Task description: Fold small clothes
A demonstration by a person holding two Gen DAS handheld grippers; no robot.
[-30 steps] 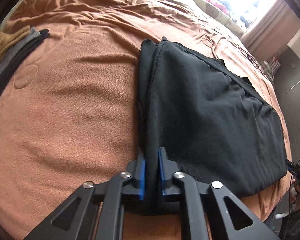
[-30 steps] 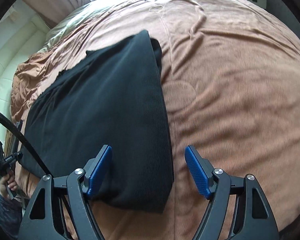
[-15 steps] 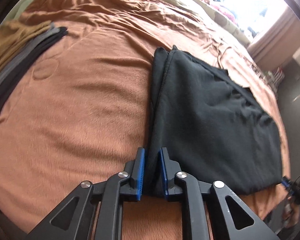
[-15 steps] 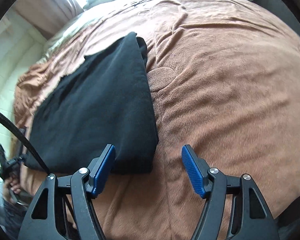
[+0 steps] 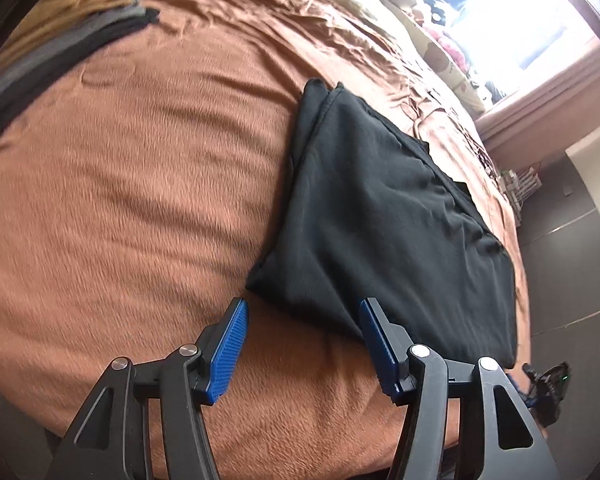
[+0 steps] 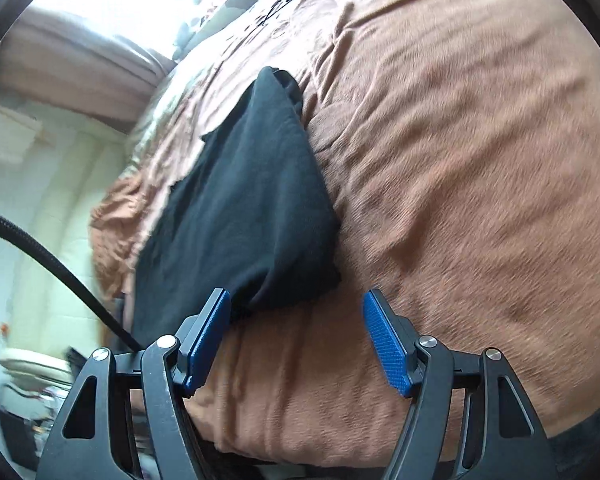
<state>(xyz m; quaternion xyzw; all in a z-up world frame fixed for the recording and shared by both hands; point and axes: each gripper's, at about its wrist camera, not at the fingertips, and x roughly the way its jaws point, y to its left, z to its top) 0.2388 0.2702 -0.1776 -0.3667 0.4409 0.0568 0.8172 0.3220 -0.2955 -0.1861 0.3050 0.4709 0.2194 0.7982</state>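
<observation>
Hanging wide open, the left claw (image 5: pixel 302 320) holds nothing, and the folded black cloth (image 5: pixel 384 216) lies just past its blue tips, a bit to the right. The right claw (image 6: pixel 296 312) is open and empty too, with the same black cloth (image 6: pixel 244 216) in front of its left tip. The cloth rests flat on a bed with a brown blanket (image 5: pixel 132 200). A pile of folded clothes (image 5: pixel 60 40) sits far off to the left. A bright window (image 5: pixel 512 20) shines behind the bed.
</observation>
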